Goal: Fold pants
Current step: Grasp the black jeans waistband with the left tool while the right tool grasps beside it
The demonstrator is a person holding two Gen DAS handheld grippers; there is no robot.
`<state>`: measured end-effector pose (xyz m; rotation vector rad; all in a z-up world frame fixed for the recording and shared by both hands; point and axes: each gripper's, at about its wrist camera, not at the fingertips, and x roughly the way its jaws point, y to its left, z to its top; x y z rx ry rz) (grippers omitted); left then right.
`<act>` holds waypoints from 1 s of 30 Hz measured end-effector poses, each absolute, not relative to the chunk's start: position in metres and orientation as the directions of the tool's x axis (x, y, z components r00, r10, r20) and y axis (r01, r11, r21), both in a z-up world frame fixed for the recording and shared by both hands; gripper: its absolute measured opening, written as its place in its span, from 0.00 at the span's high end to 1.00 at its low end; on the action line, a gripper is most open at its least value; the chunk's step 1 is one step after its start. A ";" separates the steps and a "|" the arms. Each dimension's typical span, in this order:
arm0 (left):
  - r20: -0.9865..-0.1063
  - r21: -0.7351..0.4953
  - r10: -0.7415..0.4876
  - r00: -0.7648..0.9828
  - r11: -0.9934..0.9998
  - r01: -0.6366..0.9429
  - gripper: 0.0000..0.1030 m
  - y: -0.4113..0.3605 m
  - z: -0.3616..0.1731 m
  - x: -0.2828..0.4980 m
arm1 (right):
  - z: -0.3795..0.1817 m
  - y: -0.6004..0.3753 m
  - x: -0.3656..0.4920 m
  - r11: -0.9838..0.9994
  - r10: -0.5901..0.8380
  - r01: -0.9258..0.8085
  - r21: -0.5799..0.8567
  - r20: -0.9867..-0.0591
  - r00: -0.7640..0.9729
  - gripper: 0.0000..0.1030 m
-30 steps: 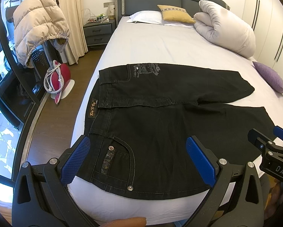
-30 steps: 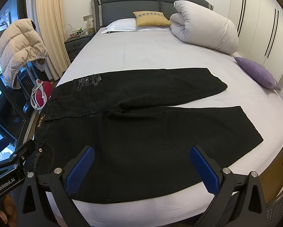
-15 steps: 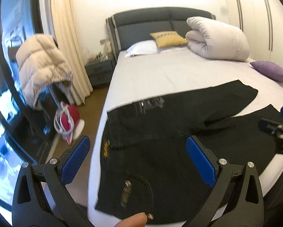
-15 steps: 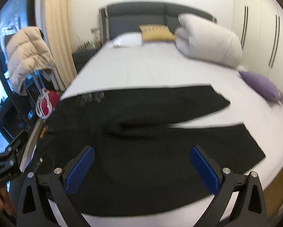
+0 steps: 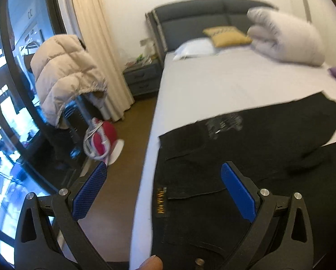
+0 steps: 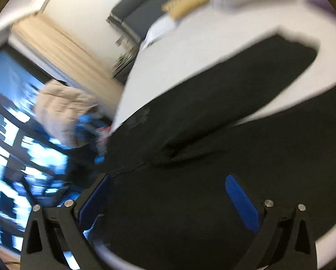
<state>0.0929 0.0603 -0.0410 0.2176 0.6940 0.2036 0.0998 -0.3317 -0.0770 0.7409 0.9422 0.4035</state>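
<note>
Bedroom, white bed; black pants spread flat at my 3 o'clock, legs apart, unfolded; my left claw wide, empty; my right claw wide over fabric, positioning to grab.

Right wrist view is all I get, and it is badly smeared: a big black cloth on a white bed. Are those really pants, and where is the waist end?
Observer: Yes. The left wrist view shows black denim pants with a dark waistband patch lettered in gold, lying at the bed edge next to the floor.
Operator: Is the other gripper holding them?
Observer: No. The left gripper is open and grips nothing.
Operator: Anything on the floor on that side?
Observer: A red and white object with a coiled cord sits on the brown floor, apart from the white bed.
</note>
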 end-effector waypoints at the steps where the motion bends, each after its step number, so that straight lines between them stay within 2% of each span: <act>1: -0.639 0.263 0.262 0.724 0.958 -0.115 0.00 0.064 -0.044 0.105 | -0.082 -0.331 0.106 0.650 0.645 0.000 0.760 -0.553 0.527 0.00; 5: -0.619 0.278 0.293 0.729 0.949 -0.146 0.00 0.077 -0.048 0.151 | -0.083 -0.326 0.129 0.590 0.697 -0.018 0.807 -0.498 0.516 0.00; 8: -0.618 0.243 0.213 0.756 0.967 -0.074 0.00 0.081 -0.045 0.195 | -0.085 -0.327 0.153 0.500 0.753 0.027 0.866 -0.449 0.481 0.00; 11: -0.638 0.215 0.094 0.765 0.975 0.059 0.00 0.086 -0.042 0.247 | -0.071 -0.330 0.177 0.511 0.745 -0.011 0.859 -0.437 0.505 0.00; 14: -0.718 0.180 -0.040 0.695 0.954 0.241 0.00 0.088 -0.054 0.304 | -0.048 -0.318 0.202 0.638 0.697 -0.097 0.764 -0.520 0.494 0.01; 17: -0.808 0.152 -0.114 0.579 0.908 0.391 0.04 0.092 -0.082 0.357 | -0.026 -0.296 0.221 0.780 0.610 -0.251 0.573 -0.606 0.511 0.05; 19: -0.861 0.121 -0.134 0.490 0.883 0.453 0.06 0.094 -0.102 0.383 | -0.017 -0.281 0.232 0.813 0.582 -0.345 0.469 -0.641 0.500 0.12; 21: -0.900 0.060 -0.177 0.399 0.855 0.515 0.16 0.093 -0.124 0.394 | -0.014 -0.269 0.246 0.825 0.558 -0.418 0.381 -0.672 0.488 0.21; 24: -0.935 0.049 -0.162 0.317 0.823 0.566 0.28 0.092 -0.150 0.408 | -0.016 -0.261 0.265 0.823 0.538 -0.470 0.319 -0.702 0.467 0.24; 30: -0.967 -0.051 -0.192 0.168 0.793 0.607 0.29 0.095 -0.173 0.440 | -0.032 -0.262 0.284 0.806 0.535 -0.516 0.291 -0.732 0.422 0.27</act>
